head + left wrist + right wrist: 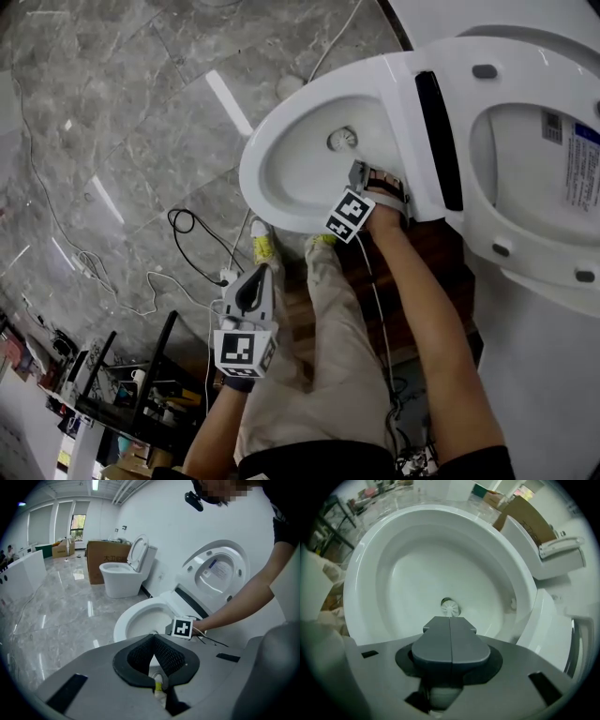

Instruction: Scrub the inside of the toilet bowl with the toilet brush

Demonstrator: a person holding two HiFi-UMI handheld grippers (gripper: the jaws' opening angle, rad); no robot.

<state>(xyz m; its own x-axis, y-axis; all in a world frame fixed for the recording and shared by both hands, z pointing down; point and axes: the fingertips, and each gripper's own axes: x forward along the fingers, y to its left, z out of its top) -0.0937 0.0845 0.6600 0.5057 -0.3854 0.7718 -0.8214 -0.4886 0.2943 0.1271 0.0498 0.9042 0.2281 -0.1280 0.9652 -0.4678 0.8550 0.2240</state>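
- Tightly closed, the fingers [436, 644] of the right gripper [450, 619] meet along one straight seam. The round white head of the toilet brush [450, 607] shows just past their tips, and its handle is hidden behind them.
- That brush head sits low inside the toilet bowl [408, 569], at the drain hole in the bottom.
- On the left gripper [153, 636] the black ribbed fingers [171, 656] touch at the tips and hold nothing. This gripper is beside the person's leg, well apart from the bowl.
- Seen from the head view, the right gripper reaches over the bowl's near rim. It carries a cube [349, 216] with black-and-white square markers.
- The raised lid [525, 159] bears a white label [581, 169] with a blue strip, but its print is too small to read.
- Farther off stand a second toilet [124, 576] and a cardboard box [101, 555] with faint characters that I cannot read.
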